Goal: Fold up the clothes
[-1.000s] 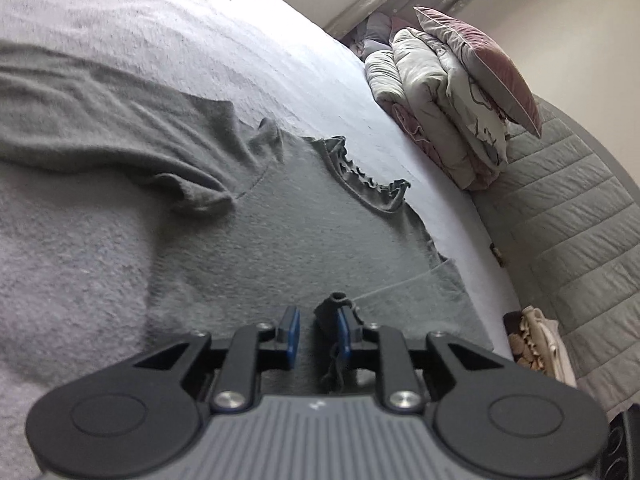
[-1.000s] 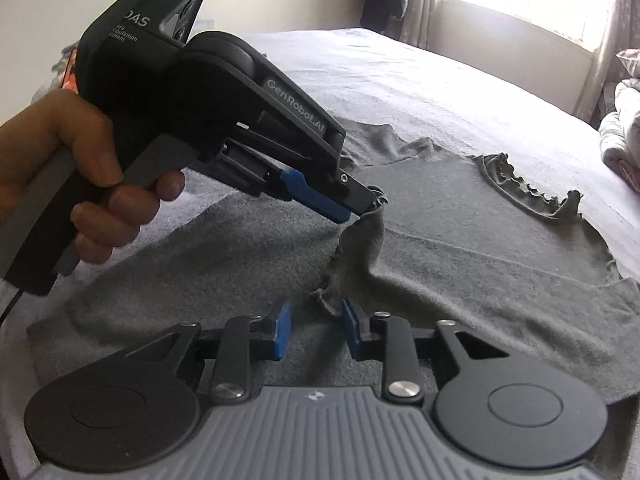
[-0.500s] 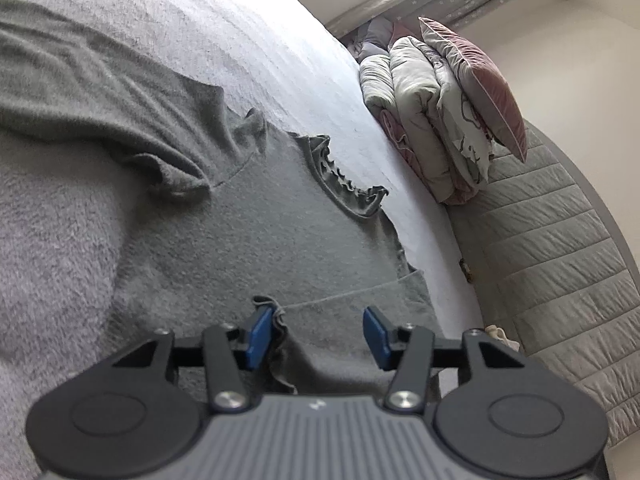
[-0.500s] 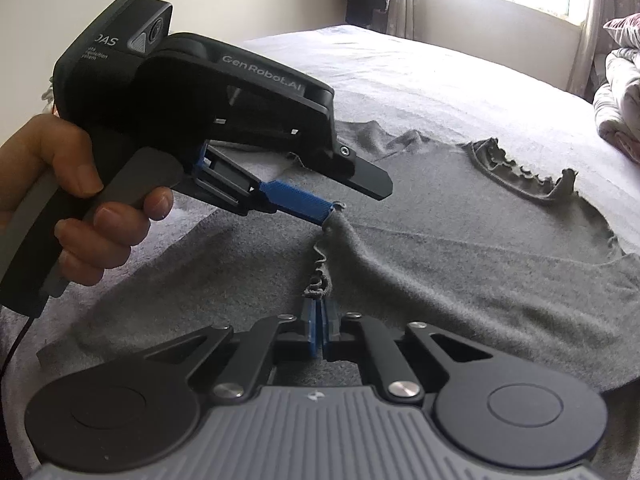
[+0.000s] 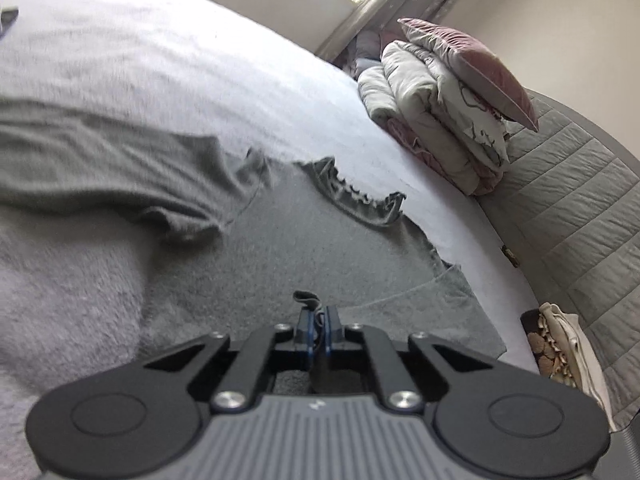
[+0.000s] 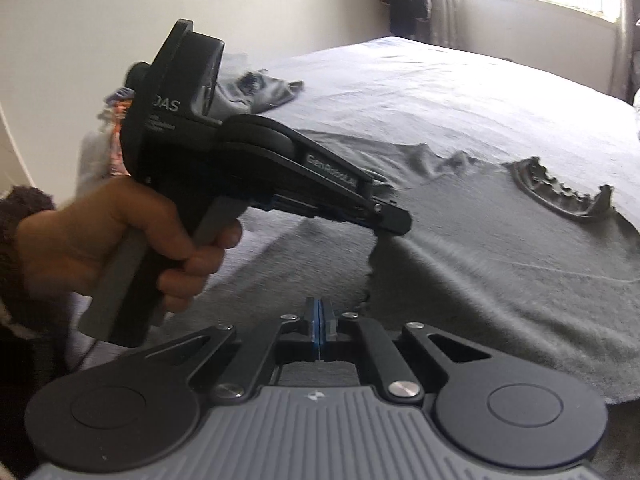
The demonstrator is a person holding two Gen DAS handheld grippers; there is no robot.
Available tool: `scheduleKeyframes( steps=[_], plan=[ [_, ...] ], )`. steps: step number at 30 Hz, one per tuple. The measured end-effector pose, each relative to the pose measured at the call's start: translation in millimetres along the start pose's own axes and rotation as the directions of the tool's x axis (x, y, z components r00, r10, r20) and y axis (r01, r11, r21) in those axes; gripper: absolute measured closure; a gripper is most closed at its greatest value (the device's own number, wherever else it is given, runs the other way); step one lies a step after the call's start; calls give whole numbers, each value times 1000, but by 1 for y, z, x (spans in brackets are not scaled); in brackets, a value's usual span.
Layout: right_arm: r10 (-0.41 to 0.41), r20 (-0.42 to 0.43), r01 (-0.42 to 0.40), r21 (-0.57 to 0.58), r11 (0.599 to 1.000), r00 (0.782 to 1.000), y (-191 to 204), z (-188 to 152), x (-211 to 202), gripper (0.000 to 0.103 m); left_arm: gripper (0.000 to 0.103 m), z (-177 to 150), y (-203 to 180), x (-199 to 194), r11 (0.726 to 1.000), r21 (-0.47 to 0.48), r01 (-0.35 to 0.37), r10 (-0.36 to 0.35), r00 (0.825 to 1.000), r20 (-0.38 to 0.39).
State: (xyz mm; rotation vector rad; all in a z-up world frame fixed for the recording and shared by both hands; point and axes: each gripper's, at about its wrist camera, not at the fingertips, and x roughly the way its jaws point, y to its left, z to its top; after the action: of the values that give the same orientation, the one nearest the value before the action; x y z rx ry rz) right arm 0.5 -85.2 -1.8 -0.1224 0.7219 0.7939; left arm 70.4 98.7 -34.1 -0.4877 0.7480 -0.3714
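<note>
**Item: grey top, hem pinched**

Grey top [image 5: 304,240] lies flat on bed [image 5: 160,80]. My left claw [image 5: 316,316], just closing, pinches its hem; right claw [image 6: 319,312] has clamped flat, hem beside it. Fold-over comes next, I judge.

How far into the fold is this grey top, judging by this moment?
Early. Done: the grey top lies spread on the bed, ruffled neckline flat. In hand: the left gripper is shut on a pinch of the sleeve edge, lifting it; the right gripper is shut, but whether fabric sits between its pads is unclear. Left: no fold is laid yet, and the far sleeve lies outstretched.
</note>
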Motion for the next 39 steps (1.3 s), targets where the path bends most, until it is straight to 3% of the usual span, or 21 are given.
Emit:
scheduleKeyframes(
  steps=[5,8,10,12,19,21,22,24,29,34,39],
  plan=[
    [14,4,-14,-20,1000,1000,8,-1,-4,102,99,-3,2,-12,997,49,-64,63,998,15],
    [-58,28,60,-64,996,998,13,-8,2,96,99,-3,16,-6,997,28,-72,73,997,-4],
    [-90,34,93,-94,991,995,14,-9,8,82,99,-5,24,-2,997,11,-78,78,997,-10],
    [-122,42,127,-125,984,992,15,-11,15,77,99,-6,27,0,997,1,-78,78,997,-18],
    [-182,20,183,-203,962,983,13,-15,38,77,99,-5,21,1,996,31,-85,86,996,-13],
    [-198,53,204,-189,961,979,10,-16,43,78,99,-5,22,2,996,30,-88,88,996,-20],
    [-204,74,214,-178,960,976,10,-17,44,86,99,-5,22,3,996,30,-89,90,996,-20],
    [-200,83,212,-170,962,976,9,-15,47,98,99,-4,20,2,995,33,-93,93,996,-15],
    [-108,117,121,-105,987,987,3,-3,25,99,99,0,9,-18,994,32,-101,100,995,30],
    [-5,141,12,-49,999,990,-1,0,2,99,99,-6,11,-31,988,47,-144,144,990,12],
    [-20,82,24,-46,999,996,1,-11,7,98,98,-19,21,-26,974,85,-209,212,977,-25]
  ],
)
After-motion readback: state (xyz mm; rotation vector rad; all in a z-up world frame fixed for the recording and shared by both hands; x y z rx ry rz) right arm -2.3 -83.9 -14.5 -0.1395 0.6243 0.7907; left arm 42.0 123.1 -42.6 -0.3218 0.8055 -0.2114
